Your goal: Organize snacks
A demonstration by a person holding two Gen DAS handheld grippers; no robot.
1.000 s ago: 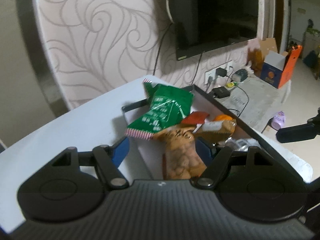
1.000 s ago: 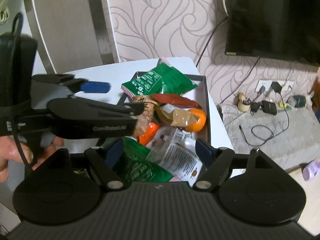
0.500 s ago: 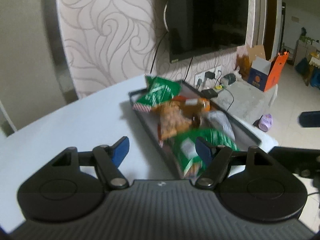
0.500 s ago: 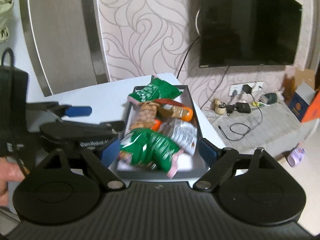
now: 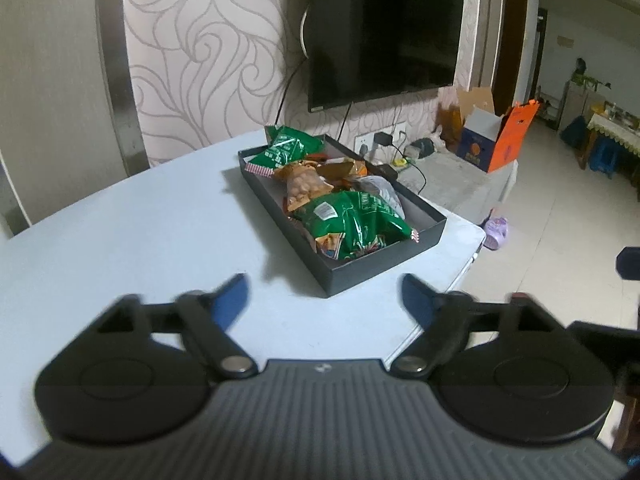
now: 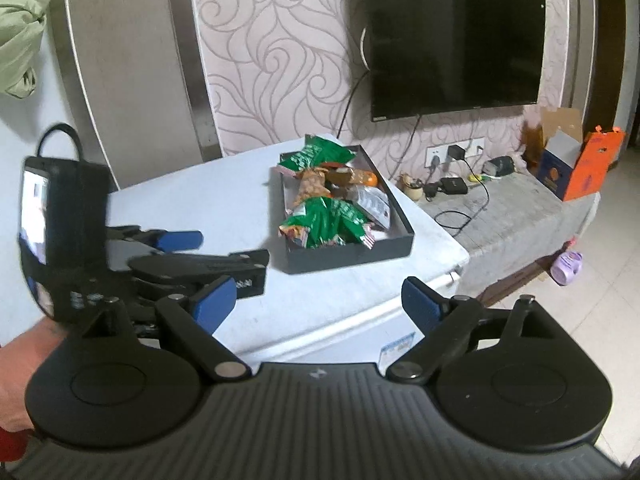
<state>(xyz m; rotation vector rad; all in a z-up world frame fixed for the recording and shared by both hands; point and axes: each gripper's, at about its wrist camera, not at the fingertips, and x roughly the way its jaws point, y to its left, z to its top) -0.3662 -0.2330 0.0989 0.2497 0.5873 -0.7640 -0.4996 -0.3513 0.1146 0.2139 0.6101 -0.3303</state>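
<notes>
Green snack bags fill the tray, seemingly well beyond both spread, empty grippers.

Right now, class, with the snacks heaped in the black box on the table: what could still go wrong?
1. The far green bag overhangs the black box rim; it could slide out.
2. The box stands near the table edge; a nudge might tip it off.
3. The near green bag tops the heap, so it could spill.

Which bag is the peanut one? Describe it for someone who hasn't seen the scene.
Below the wall TV, a black tray sits on the white table. In the tray's middle, between the two green bags, lies the peanut bag. It alone is clear with tan nuts showing through.
</notes>
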